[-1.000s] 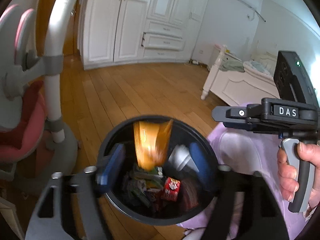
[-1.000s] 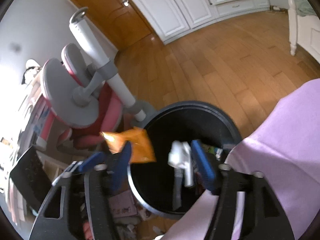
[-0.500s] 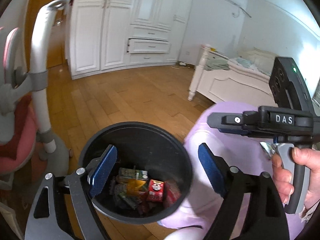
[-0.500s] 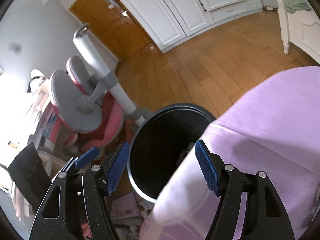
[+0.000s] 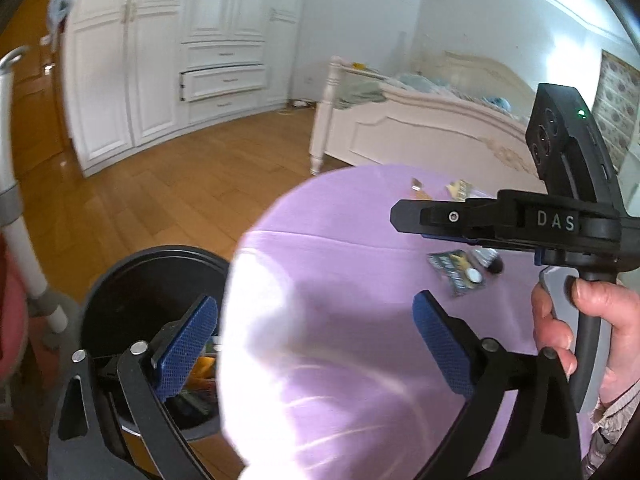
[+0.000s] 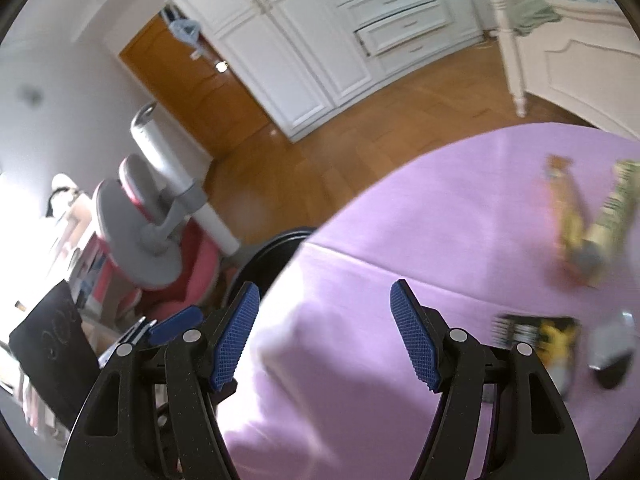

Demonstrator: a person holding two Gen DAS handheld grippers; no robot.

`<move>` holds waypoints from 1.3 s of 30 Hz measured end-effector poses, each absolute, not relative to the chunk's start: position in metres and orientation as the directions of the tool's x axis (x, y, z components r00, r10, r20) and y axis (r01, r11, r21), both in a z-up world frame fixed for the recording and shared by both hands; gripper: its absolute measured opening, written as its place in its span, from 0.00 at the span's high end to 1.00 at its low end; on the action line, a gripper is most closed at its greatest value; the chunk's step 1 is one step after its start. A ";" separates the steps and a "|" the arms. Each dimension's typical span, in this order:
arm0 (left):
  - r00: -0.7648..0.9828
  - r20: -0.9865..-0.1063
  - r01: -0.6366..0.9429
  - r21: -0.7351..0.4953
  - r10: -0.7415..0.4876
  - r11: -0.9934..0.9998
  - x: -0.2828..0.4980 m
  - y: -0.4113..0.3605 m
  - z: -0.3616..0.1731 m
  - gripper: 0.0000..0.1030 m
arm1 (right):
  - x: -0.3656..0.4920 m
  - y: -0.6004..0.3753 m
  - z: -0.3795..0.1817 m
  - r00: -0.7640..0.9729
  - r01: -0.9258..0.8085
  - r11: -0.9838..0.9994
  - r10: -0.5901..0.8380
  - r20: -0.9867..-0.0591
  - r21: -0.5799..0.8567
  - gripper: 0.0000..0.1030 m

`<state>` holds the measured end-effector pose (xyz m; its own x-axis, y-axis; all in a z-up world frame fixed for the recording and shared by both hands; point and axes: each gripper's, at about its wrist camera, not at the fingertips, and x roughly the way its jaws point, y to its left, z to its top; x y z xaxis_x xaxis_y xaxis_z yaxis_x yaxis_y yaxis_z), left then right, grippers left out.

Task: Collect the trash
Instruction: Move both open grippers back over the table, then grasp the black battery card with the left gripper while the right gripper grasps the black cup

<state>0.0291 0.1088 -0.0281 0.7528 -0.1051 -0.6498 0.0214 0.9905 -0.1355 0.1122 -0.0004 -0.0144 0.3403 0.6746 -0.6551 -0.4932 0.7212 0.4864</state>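
A black round trash bin [image 5: 148,280] stands on the floor beside a table with a purple cloth [image 5: 340,280]; wrappers lie at its bottom. Its rim also shows in the right wrist view [image 6: 276,244]. My left gripper [image 5: 316,344] is open and empty over the table edge, its left finger above the bin. My right gripper [image 6: 326,336] is open and empty over the cloth; its body shows in the left wrist view [image 5: 520,220]. On the cloth lie a dark wrapper [image 5: 456,272], also seen in the right wrist view [image 6: 536,336], and yellow-green wrappers [image 6: 588,216].
A grey and pink chair [image 6: 160,232] stands left of the bin. White wardrobes [image 5: 160,72] line the far wall past the wooden floor [image 5: 160,184]. A white bed [image 5: 420,128] is behind the table. A dark crumpled scrap [image 6: 612,352] lies near the dark wrapper.
The orange wrapper and the white piece fell into the bin. Both grippers have swung right, from above the bin to over the purple cloth.
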 end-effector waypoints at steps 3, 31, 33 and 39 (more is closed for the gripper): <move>0.733 -0.664 0.064 -0.145 -0.145 0.987 0.037 0.086 -0.031 0.05 | 0.109 -0.034 -0.014 0.388 -0.478 0.757 0.636 -0.667 0.445 0.34; 0.574 -0.811 0.209 0.011 -0.114 0.978 0.102 -0.035 -0.079 0.05 | 0.120 -0.126 -0.070 0.482 -0.499 0.862 0.361 -0.798 0.089 0.36; 0.573 -0.813 0.209 0.020 -0.106 0.978 0.104 -0.038 -0.079 0.05 | 0.124 -0.124 -0.069 0.486 -0.500 0.862 0.358 -0.797 0.083 0.44; 0.574 -0.814 0.208 0.038 -0.090 0.977 0.119 -0.051 -0.081 0.05 | 0.133 -0.134 -0.069 0.509 -0.479 0.876 0.335 -0.793 0.062 0.60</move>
<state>0.1188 -0.0511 -0.0809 0.5737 -0.0900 -0.8141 0.2077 0.9774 0.0383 0.1334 -0.1337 -0.0690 0.5092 0.3349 -0.7928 -0.4792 0.8755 0.0621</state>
